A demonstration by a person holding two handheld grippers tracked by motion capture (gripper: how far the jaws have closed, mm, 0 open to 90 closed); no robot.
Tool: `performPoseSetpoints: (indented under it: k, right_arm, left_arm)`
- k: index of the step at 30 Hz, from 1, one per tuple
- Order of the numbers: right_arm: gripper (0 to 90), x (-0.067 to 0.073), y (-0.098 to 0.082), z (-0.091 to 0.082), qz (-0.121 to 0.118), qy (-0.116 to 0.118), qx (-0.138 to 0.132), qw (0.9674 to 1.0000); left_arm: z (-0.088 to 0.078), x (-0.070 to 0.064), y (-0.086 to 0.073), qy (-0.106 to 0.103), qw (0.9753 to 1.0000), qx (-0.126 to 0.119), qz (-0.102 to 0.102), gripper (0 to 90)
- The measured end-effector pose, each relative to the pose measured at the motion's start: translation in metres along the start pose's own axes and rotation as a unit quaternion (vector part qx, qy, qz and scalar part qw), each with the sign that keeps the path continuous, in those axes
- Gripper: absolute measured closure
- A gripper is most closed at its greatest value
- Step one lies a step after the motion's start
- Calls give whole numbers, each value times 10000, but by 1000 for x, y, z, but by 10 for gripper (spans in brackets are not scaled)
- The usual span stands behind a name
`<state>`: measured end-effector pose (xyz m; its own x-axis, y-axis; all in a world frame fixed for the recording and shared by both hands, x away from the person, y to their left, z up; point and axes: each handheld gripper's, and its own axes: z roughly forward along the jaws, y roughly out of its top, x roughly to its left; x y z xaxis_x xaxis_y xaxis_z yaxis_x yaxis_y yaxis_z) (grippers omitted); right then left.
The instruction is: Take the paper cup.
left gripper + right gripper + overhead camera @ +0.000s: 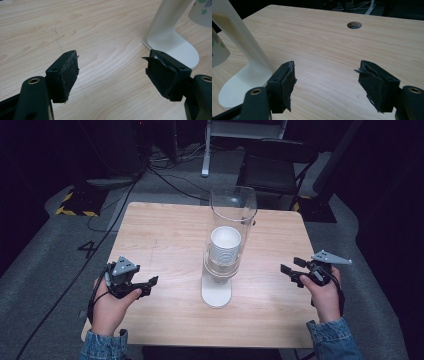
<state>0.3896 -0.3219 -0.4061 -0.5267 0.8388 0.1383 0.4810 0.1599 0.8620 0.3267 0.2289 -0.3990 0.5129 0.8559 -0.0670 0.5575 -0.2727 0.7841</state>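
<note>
Dispenser: a tall clear plastic tube [233, 220] on a white plastic stand with a rounded foot [216, 292] is standing at the middle of the pale wooden table [170, 235], between the two grippers and well apart from both

Cups: a stack of white paper cups [224, 245] is sitting inside the tube, its open rim facing up; in the left gripper view the lowest cup [202, 12] is hanging out below the tube, showing a small green print

Handling: the cups are looking light, thin-walled and easy to crush, so a soft squeeze across the lowest cup's side wall, just under the tube's mouth, seems the place to take hold (a hard pinch would likely dent it); nested cups may be clinging to one another, so more than one could come away

Stand: the tube and stand are looking stiff but top-heavy, and a sideways tug may tip them; steadying the white upright [242, 37] with the other gripper looks wise

Left gripper [150, 285]: its jaws are gaping wide, holding nothing and touching nothing, hovering over bare wood with the stand's foot [175, 47] just beyond its worn black pads [67, 77]

Right gripper [291, 270]: likewise spread wide and empty, touching nothing, pointing across the table with the stand's foot [239, 85] at its side

Table hole: a round cable hole [354, 25] is showing in the far tabletop
</note>
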Motion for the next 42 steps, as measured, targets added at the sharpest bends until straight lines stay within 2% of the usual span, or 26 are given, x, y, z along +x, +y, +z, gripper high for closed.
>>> performPoseSetpoints:
  k: [7, 11, 19, 21, 27, 28, 31, 32, 34, 35, 40, 42]
  right_arm:
    - [282, 3, 0, -1, -77, 74, -12, 9999]
    - [271, 3, -1, 0, -90, 71, 38, 9999]
    - [255, 6, -1, 2, -124, 173, 29, 9998]
    - [245, 9, -1, 3, -143, 238, 48, 9996]
    - [222, 26, 3, 11, -339, 514, 160, 9980]
    - [218, 35, 5, 15, -442, 644, 189, 9968]
    - [217, 43, 8, 19, -570, 747, 203, 9954]
    - [215, 50, 10, 22, -701, 836, 219, 9938]
    - [215, 54, 11, 23, -733, 879, 217, 9932]
    - [213, 60, 13, 26, -789, 968, 227, 9919]
    - [208, 72, 16, 31, -918, 1115, 245, 9892]
    - [204, 81, 16, 34, -1009, 1222, 279, 9870]
  left_arm:
    - [-1, -1, 2, -8, 10000, -71, -1, 247]
    - [1, 0, 1, -77, 10000, 28, 17, 234]
    - [-1, 0, 1, -84, 10000, -7, 14, 215]
    - [-1, -1, 1, -66, 10000, 10, 68, 216]
    - [-2, -2, -2, -81, 9999, 29, 77, 216]
    - [-3, -2, -4, -69, 9999, 37, 71, 215]
    - [-8, -1, -7, 10, 10000, 23, 40, 219]
    - [-8, 0, -9, 30, 10000, 26, 7, 220]
    - [-9, 0, -12, 65, 10000, 50, -10, 222]
    - [-9, 1, -15, 81, 9999, 110, -14, 221]
    - [-12, 1, -18, 111, 9999, 100, -52, 222]
    - [-13, 2, -20, 136, 9998, 108, -55, 222]
